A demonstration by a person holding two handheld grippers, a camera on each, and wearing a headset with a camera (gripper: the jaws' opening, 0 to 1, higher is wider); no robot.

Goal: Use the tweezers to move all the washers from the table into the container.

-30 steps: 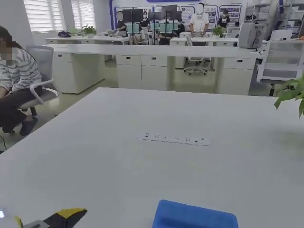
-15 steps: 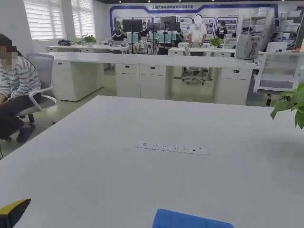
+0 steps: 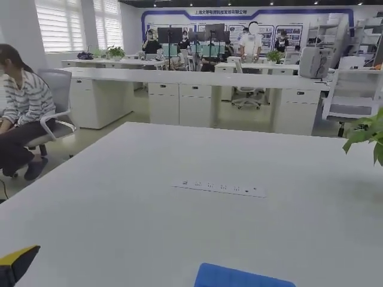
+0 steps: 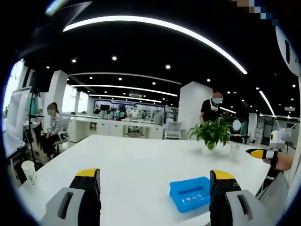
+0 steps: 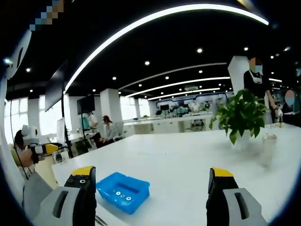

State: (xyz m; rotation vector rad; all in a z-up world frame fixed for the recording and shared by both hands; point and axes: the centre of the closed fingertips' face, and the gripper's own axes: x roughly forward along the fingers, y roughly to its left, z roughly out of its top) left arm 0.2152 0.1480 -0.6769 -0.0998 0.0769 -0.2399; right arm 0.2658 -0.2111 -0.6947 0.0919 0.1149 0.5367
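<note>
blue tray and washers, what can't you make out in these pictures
Blue tray, head view: cut off by the bottom edge, so its inside is hidden.
Washers, right gripper view: small pale rings in the tray, too small and blurred to count surely.
Thin metal piece, right gripper view: cut off by the bottom edge beside a jaw; whether it is the tweezers cannot be told.

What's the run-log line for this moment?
left gripper: open, empty | right gripper: open, empty | blue tray: on table, small rings inside | grasp: none
</note>
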